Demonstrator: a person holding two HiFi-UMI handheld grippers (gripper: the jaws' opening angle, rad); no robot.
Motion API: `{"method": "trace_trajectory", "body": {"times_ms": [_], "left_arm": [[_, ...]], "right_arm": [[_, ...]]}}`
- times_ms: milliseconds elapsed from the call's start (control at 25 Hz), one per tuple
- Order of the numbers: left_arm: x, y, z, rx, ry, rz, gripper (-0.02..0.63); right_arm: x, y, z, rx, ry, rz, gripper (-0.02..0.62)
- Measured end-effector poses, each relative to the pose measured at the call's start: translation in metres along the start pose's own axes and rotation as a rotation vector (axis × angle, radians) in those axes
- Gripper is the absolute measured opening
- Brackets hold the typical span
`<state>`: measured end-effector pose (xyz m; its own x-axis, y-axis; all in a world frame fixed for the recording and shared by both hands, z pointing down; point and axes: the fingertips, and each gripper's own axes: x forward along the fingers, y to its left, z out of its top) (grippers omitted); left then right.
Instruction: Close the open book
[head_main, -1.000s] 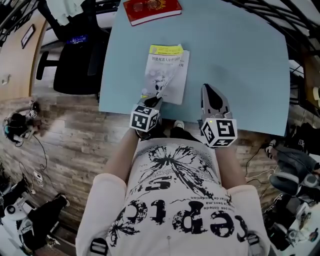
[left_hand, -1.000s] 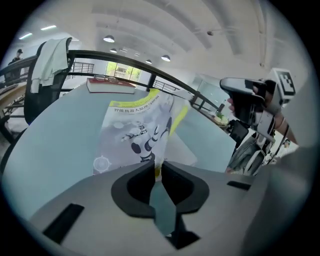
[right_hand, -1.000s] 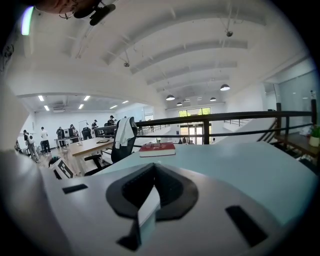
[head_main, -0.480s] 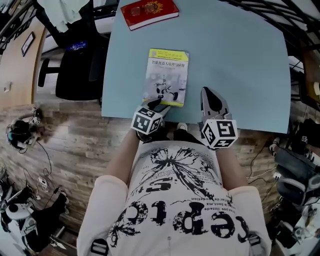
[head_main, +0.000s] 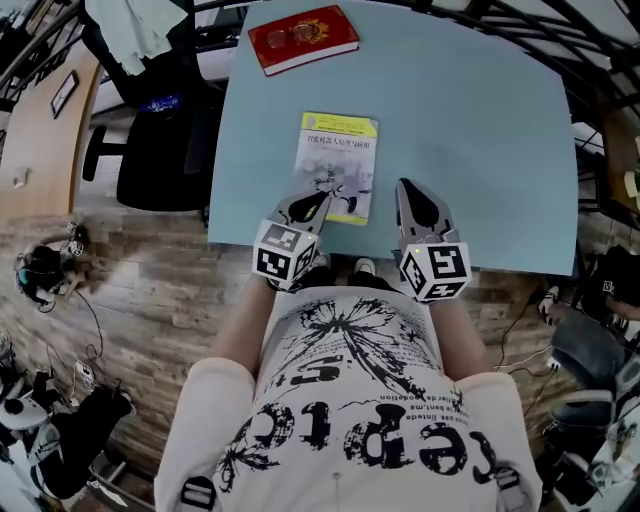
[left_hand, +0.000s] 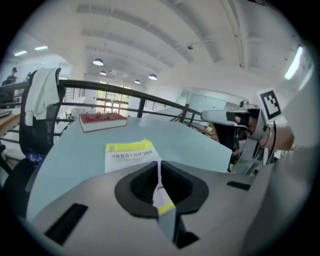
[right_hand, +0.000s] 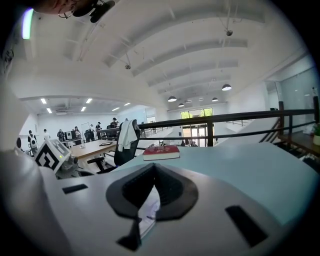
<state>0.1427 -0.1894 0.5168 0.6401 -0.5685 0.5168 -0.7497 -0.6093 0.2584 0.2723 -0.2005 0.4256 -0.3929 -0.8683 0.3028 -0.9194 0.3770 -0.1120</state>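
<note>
Found book (head_main: 338, 165) shut, cover up, flat on desk (head_main: 480, 130), at centre of head view, lower edge close to near rim of desk. Judged task as good as done. Noted left gripper (head_main: 318, 203) over lower left corner of book, judged clear of cover by left gripper view, jaws closing to a thin slit with nothing between. Noted right gripper (head_main: 408, 190) just right of book, apart from it, jaws together and empty. Recorded red book (head_main: 303, 38) at upper left of frame, well apart, of no concern. Flagged main hazard: snagging of cover corner or page edges by left gripper tips on pulling away, lifting cover and reopening book. Flagged second: dragging of book towards near rim by low sweep of either gripper, with overhang or drop to floor (head_main: 150, 290) as result. Flagged third: springing open of cover unaided, given thin paperback and no weight on it; cannot confirm stiffness from any view. Advised straight upward clearance before any sideways move, then check of cover for flat lie along whole spine and fore edge.
</note>
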Motion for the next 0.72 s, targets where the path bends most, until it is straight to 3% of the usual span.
{"method": "trace_trajectory", "body": {"times_ms": [160,440,720], "left_arm": [[-0.02,0.003,0.054,0.064,-0.144,0.054,0.023],[-0.059,-0.005,0.129,0.135,-0.344,0.083,0.023],[-0.096,-0.013,0.175,0.241,-0.488,0.133,0.023]], "right_arm": [[0.001,0.005,0.014,-0.031,-0.035,0.019,0.011],[-0.005,0.014,0.044,-0.071,-0.113,0.056,0.011],[-0.011,0.013,0.071,-0.176,-0.193,0.018,0.009]]}}
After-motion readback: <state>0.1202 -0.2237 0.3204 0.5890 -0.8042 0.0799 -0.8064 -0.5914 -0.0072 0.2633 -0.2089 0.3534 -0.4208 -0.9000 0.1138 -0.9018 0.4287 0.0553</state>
